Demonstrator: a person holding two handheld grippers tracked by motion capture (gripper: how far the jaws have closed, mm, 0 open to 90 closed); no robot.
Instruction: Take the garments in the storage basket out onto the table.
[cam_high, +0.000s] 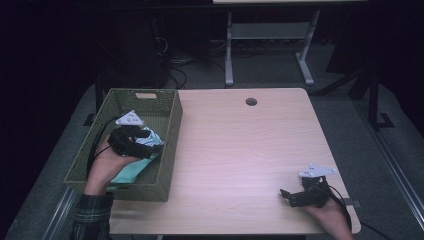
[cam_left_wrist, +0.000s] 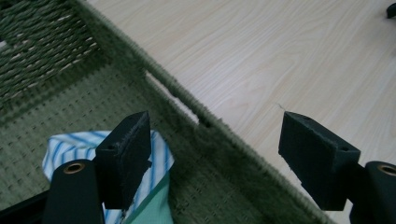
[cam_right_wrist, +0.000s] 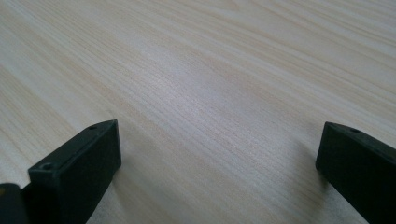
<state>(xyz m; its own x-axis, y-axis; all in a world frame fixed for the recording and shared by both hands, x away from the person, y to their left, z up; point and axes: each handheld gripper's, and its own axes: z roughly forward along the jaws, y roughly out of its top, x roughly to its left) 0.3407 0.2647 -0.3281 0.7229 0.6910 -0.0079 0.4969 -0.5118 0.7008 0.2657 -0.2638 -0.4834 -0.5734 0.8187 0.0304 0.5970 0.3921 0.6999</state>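
Note:
A green woven basket (cam_high: 169, 131) stands on the left part of the wooden table (cam_high: 240, 150). Inside it lies a folded cloth (cam_high: 131, 171), mint green with a blue-and-white striped part (cam_left_wrist: 70, 145). My left gripper (cam_high: 151, 144) hovers over the basket's inside, just above the cloth, pointing toward the right wall. In the left gripper view my left gripper (cam_left_wrist: 215, 140) is open, with the basket rim (cam_left_wrist: 187, 100) below the gap and nothing between the pads. My right gripper (cam_high: 286, 194) rests low near the table's front right corner. It (cam_right_wrist: 219, 149) is open over bare wood.
A round cable hole (cam_high: 251, 101) sits near the table's far edge. Behind the table stand the white legs of another table (cam_high: 229, 55) and cables on the floor. The person's sleeve (cam_high: 92, 212) comes in at the bottom left.

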